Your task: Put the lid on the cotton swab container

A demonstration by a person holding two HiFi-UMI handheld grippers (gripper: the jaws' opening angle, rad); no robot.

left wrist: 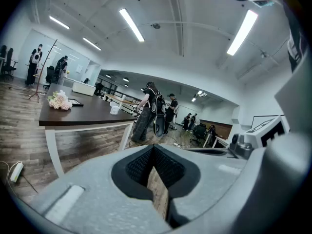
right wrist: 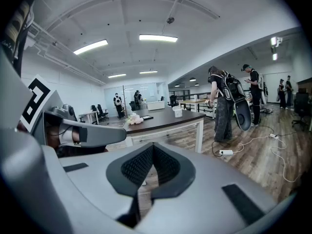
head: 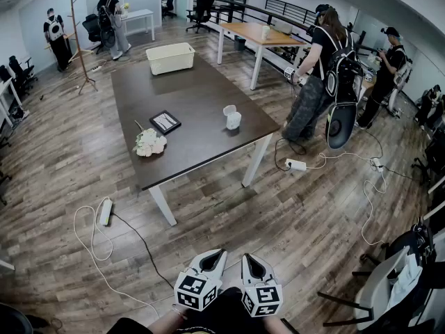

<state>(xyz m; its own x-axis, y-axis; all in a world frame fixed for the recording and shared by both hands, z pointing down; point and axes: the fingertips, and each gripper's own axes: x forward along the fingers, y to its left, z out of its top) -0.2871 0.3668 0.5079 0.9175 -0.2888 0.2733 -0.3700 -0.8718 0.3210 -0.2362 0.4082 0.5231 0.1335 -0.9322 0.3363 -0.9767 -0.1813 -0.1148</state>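
The white cotton swab container (head: 234,120) stands near the right edge of a dark brown table (head: 195,89), far ahead of me. Its round lid (head: 229,110) lies just behind it. The container shows small in the left gripper view (left wrist: 114,109) and in the right gripper view (right wrist: 178,112). Both grippers hang low over the wooden floor, close to my body and well short of the table. The left gripper (head: 217,254) (left wrist: 153,147) is shut with nothing in it. Beside it the right gripper (head: 249,258) (right wrist: 153,147) is also shut and empty.
On the table are a white basket (head: 170,58), a black picture frame (head: 165,122) and a bunch of white flowers (head: 149,142). Power strips (head: 106,211) (head: 296,164) and cables lie on the floor. A person with a backpack (head: 320,75) stands right of the table. A chair (head: 396,284) is at my right.
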